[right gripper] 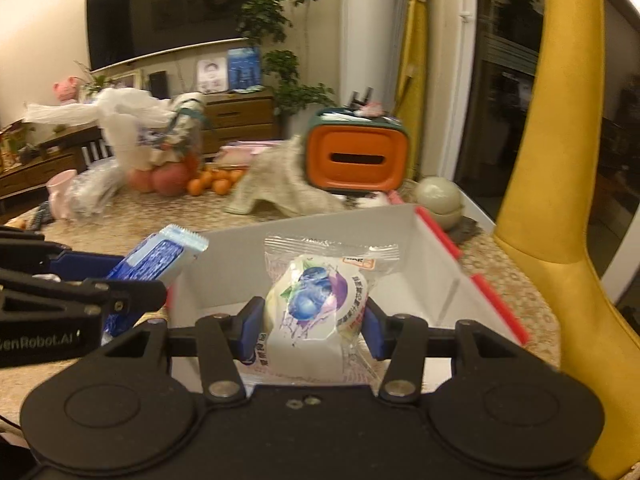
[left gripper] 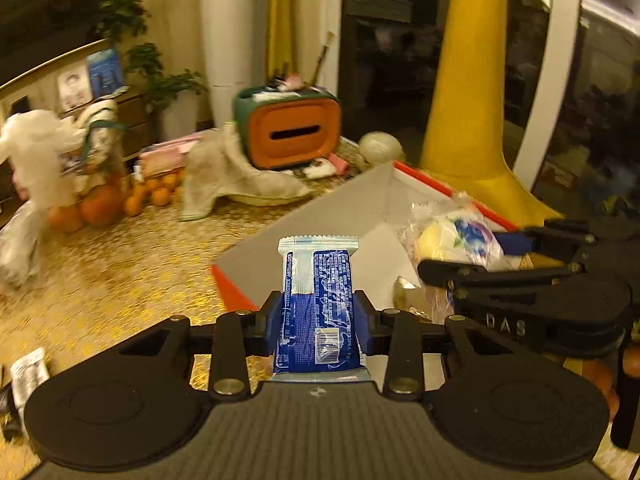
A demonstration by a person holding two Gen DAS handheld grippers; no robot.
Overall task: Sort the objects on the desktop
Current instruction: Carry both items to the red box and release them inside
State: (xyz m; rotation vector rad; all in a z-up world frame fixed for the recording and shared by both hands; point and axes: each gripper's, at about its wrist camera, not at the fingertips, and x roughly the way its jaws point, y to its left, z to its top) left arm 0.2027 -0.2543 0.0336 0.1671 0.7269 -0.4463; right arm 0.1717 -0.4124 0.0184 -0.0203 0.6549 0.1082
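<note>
Left wrist view: your left claw (left gripper: 319, 322) is clamped on a blue bar (left gripper: 318, 304), wrapper end sticking up, held over the near corner of the white box (left gripper: 360, 204). Right wrist view has your right claw (right gripper: 310, 328) squeezing a blueberry snack pack (right gripper: 320, 308) from both sides, right above the open box, whose rim is red-edged. Both packs are off the counter (left gripper: 120, 272). Further back there's an orange tissue holder (right gripper: 358, 158) and a pile of oranges (right gripper: 212, 182).
</note>
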